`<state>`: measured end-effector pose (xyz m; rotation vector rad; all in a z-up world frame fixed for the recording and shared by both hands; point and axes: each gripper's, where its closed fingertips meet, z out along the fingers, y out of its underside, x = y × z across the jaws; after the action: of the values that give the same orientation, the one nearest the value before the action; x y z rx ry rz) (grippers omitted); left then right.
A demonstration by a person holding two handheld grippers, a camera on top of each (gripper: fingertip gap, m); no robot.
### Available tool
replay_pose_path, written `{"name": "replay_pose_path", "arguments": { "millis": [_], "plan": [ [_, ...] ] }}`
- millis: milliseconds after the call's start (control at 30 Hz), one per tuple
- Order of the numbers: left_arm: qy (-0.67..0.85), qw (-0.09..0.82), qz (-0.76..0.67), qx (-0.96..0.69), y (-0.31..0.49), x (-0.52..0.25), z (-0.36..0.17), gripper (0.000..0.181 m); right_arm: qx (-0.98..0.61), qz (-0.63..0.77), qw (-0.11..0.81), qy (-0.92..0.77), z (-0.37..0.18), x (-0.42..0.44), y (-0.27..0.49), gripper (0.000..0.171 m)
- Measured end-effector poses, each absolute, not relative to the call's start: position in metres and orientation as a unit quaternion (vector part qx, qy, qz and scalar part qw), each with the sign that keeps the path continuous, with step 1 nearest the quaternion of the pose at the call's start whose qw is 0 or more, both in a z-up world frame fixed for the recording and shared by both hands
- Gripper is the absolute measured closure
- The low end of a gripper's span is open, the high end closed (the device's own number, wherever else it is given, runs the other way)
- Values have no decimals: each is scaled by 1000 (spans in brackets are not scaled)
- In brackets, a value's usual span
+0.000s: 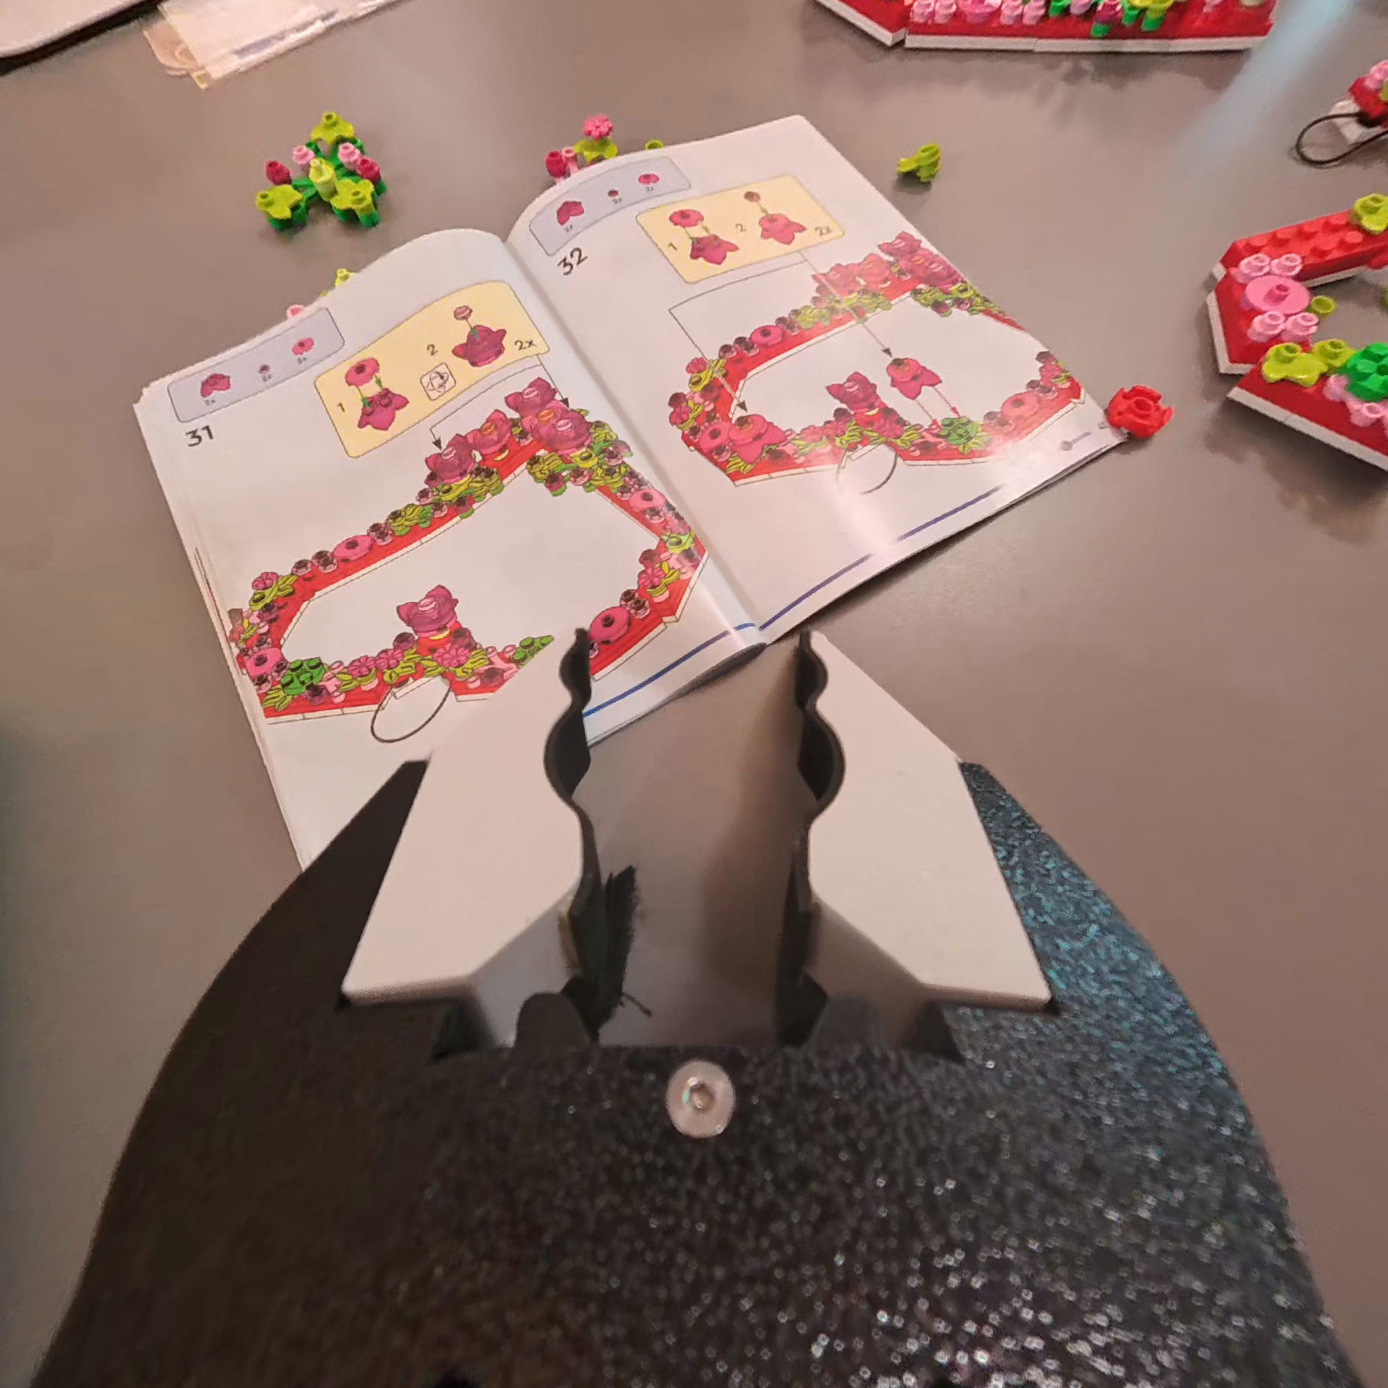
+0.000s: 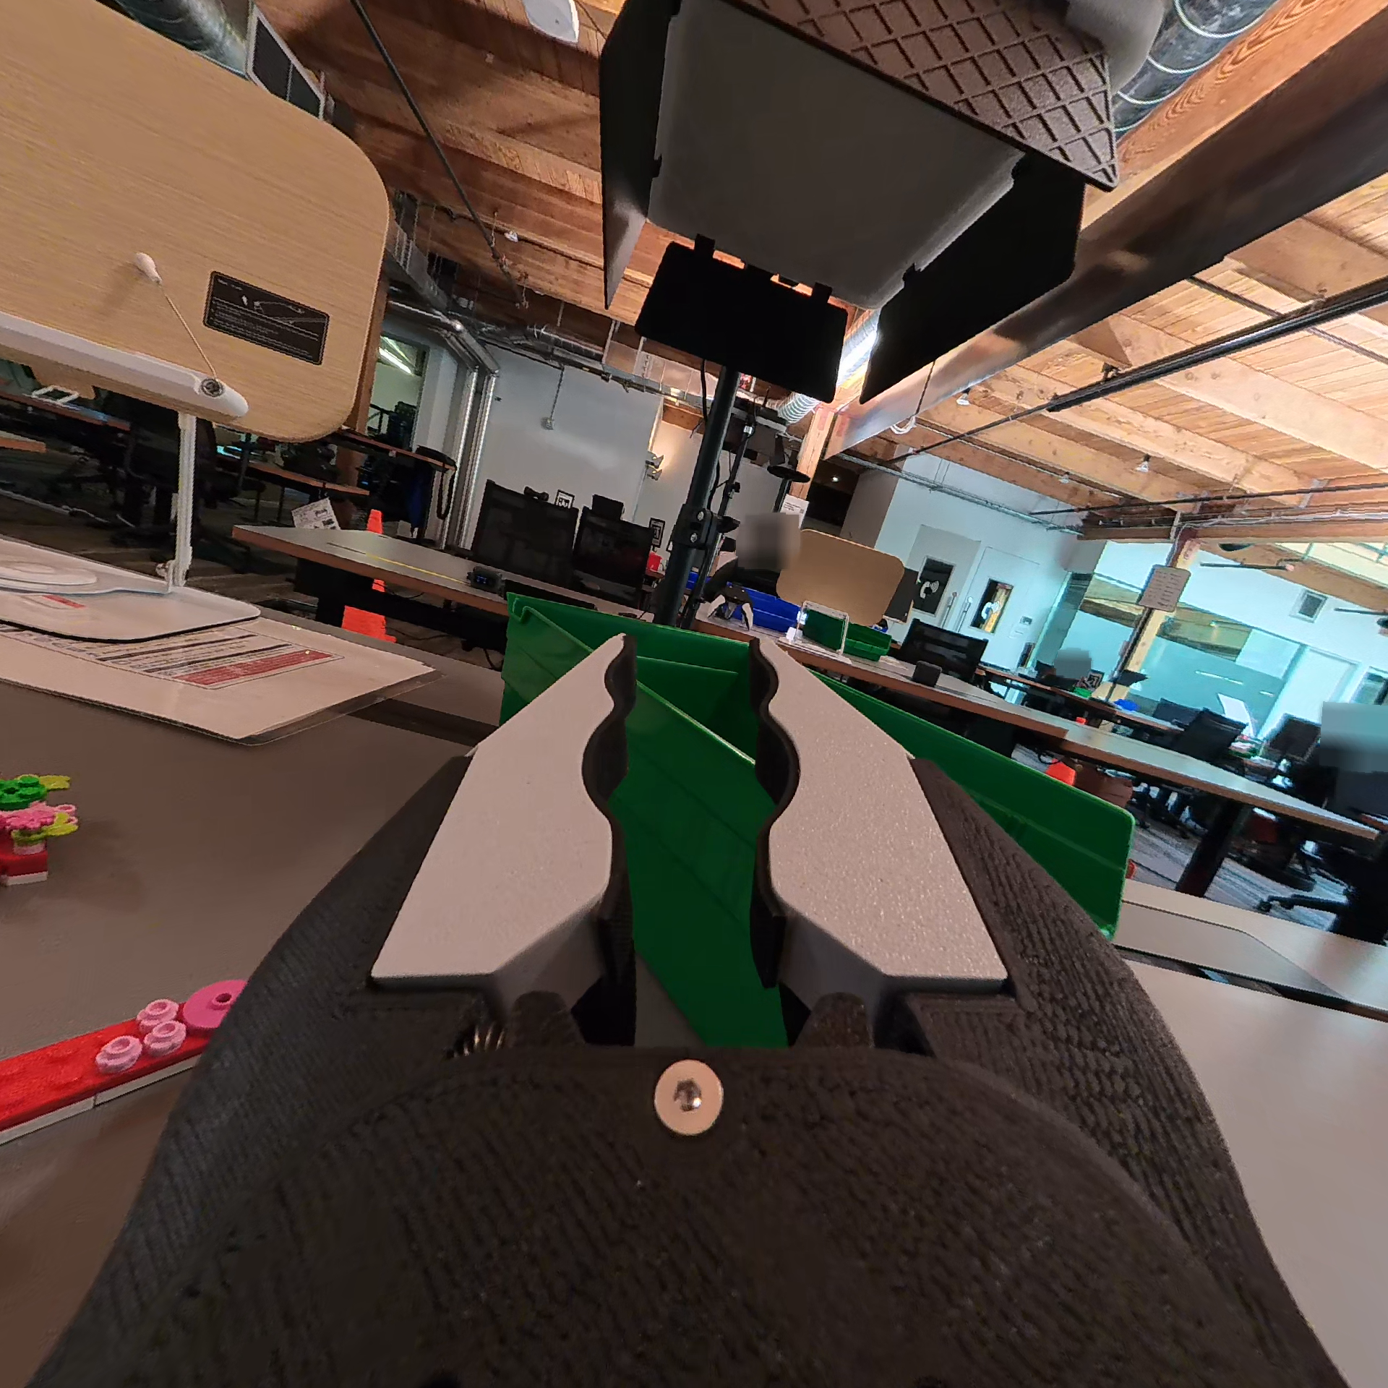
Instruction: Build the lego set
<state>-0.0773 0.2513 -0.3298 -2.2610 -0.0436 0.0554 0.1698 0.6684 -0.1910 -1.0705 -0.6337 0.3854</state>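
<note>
Lying open and flat on the gray table [image 1: 1051, 713] is the lego booklet [image 1: 526, 466], showing pictures of a red heart ring covered in pink and green flowers. Real pieces of that ring sit near it: a red curved part with pink and green flowers [image 1: 1307, 308] lies off the booklet's right side, and another long red part [image 1: 1051, 22] lies at the far edge. A small red flower piece [image 1: 1138, 411] touches the booklet's right corner. A green and pink flower bunch [image 1: 323, 176] rests past the booklet's left page.

Both tools hold nothing. The left gripper [image 1: 691, 646] hovers over the booklet's near edge with its fingers apart. The right gripper [image 2: 691, 653] also has its fingers apart, pointing at a green bin [image 2: 691, 826]. A red strip with pink studs [image 2: 113, 1051] lies just left of it. Bare table fills the space between the booklet and the right-hand pieces.
</note>
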Motion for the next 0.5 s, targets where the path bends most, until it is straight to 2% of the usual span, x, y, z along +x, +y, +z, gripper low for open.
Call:
{"name": "replay_pose_path", "arguments": {
  "millis": [300, 400, 500],
  "plan": [
    [-26, 421, 10, -907, 250, -78, -330, 126, -501, 182, 793, -296, -192, 169, 669, 144],
    [-26, 422, 11, -906, 250, -72, -328, 116, -501, 182, 793, -296, -192, 169, 669, 143],
    [-15, 449, 5, -893, 252, -56, -320, 114, -501, 182, 793, -296, -192, 169, 669, 143]
  ]
}}
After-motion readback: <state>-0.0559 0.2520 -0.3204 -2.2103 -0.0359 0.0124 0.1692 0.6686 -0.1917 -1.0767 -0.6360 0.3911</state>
